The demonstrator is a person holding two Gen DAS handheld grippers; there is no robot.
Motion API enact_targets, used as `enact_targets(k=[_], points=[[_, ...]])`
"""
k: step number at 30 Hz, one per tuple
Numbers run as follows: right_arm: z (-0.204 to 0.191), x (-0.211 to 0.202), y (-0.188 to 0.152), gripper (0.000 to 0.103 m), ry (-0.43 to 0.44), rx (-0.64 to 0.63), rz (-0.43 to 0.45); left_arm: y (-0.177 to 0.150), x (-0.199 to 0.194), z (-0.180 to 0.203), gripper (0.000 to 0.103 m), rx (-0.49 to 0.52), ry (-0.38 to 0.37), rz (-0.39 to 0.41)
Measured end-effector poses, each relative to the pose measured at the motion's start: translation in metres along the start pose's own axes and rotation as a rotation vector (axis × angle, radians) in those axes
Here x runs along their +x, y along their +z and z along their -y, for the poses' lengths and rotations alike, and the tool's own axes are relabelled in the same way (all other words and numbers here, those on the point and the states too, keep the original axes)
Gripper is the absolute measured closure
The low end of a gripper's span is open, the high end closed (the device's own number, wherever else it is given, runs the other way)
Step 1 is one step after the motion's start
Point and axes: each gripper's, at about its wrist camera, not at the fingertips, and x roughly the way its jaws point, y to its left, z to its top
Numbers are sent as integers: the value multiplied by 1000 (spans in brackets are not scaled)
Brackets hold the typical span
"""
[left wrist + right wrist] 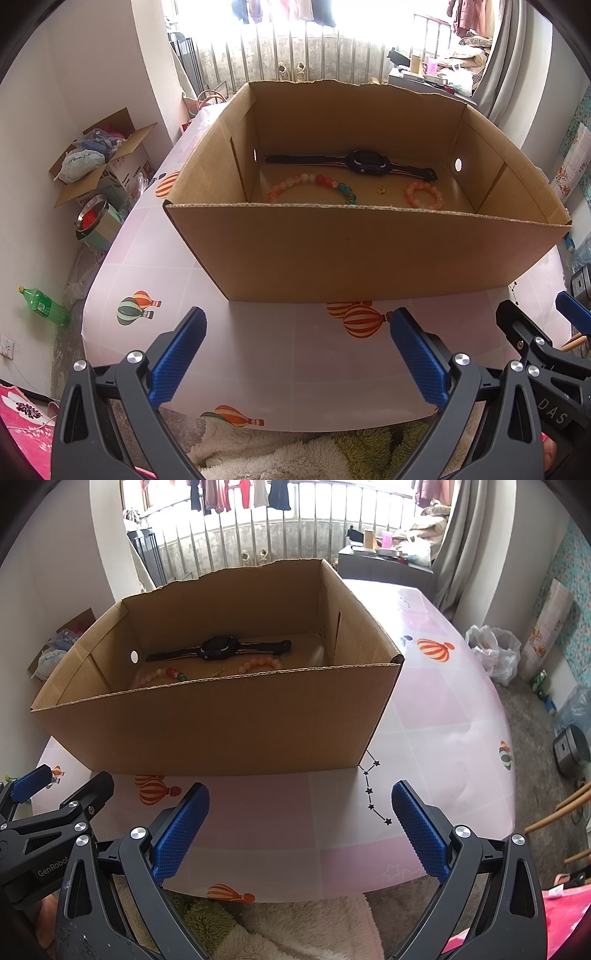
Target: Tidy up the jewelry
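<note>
An open cardboard box (369, 251) stands on the pink table; it also shows in the right wrist view (221, 731). Inside lie a dark watch (365, 164), a large multicoloured bead bracelet (314, 182), a small pink bead bracelet (424, 194) and a tiny gold charm (384, 190). The watch (218, 648), bracelets (162, 675) (258, 662) and charm (218, 672) show partly behind the box's near wall in the right wrist view. My left gripper (295, 325) is open and empty in front of the box. My right gripper (299, 797) is open and empty beside it.
The table (443, 701) has a pink cloth with balloon prints. A fluffy blanket (295, 454) lies below its near edge. On the floor at left are a carton of things (99, 155), a metal bowl (92, 218) and a green bottle (44, 304). Bags (491, 650) lie at right.
</note>
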Motion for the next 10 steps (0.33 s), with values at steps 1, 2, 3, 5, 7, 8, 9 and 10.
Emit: enact_targets(k=[1,2,3,5,7,8,9,10], points=[[1,1,0,8,1,-1,-1,0,0,-1,5,-1,-1,-2],[1,1,1,8,1,-1,-2,0,1,0,5,-1,-1,-4],[1,1,1,8,0,-3,-2,0,1,0,5,-2,-2,-6],[1,1,1,8,1,-2,-2,0,1,0,5,-3,-2,-7],[1,2,1,8,2,-2,-2,0,1,-1,5,-3,-1,-6],[1,2,1,8,3,-2,-3,0,1,-1,5,-3,-2,-7],[2,2,1,8,4,-2,-3,0,1,-1,5,-3,-2,-7],[3,2,1,8,4,-3,-3,0,1,-1,5,-3,-2,-7]])
